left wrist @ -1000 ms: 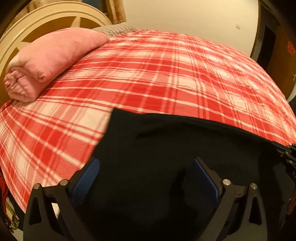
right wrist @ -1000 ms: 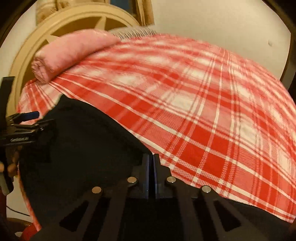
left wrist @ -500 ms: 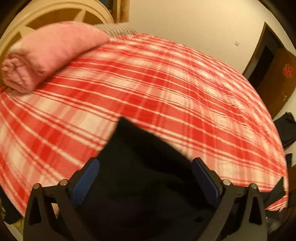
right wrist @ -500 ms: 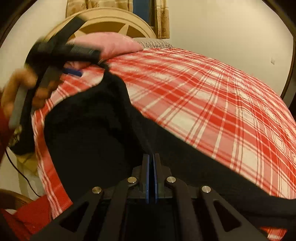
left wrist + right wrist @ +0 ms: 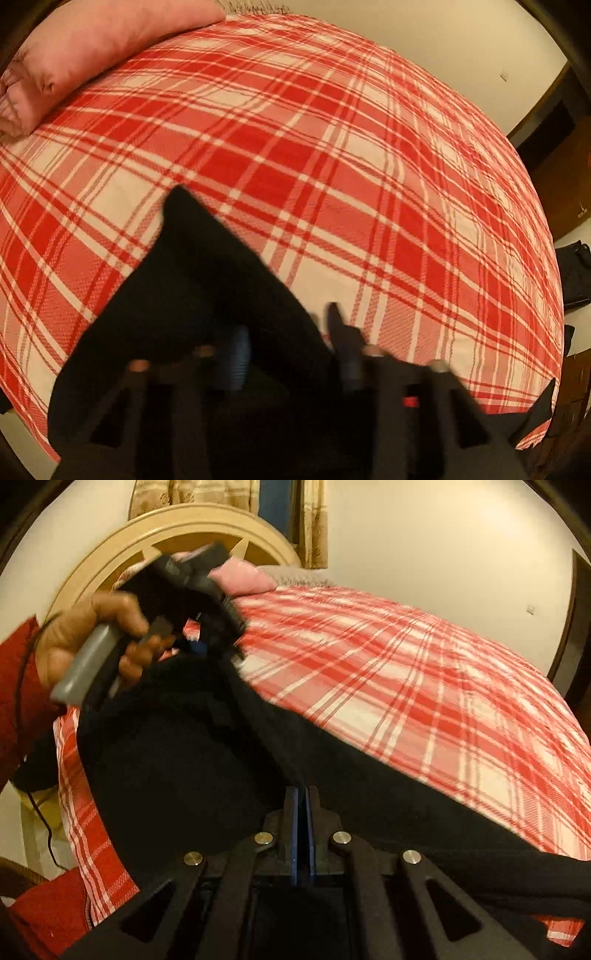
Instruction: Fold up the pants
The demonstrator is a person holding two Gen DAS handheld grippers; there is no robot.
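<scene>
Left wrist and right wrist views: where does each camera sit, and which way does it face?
Left wrist: on the left gripper, angled down over black pants on the plaid bed cover; its blurred jaws have just been closing on the cloth.
Right wrist: on the right gripper, jaws shut on the pants, facing the headboard; the left hand shows.
Both share pants, cover, pink pillow.

My bed's red-and-white plaid cover (image 5: 332, 155) fills most of both views, with a rolled pink blanket (image 5: 85, 48) at its head. Behind it stands a cream arched headboard (image 5: 177, 528) against a plain off-white wall (image 5: 443, 546), under warm yellowish light. Beige curtains (image 5: 314, 520) hang above, and a dark wooden door frame (image 5: 569, 627) edges the right.
</scene>
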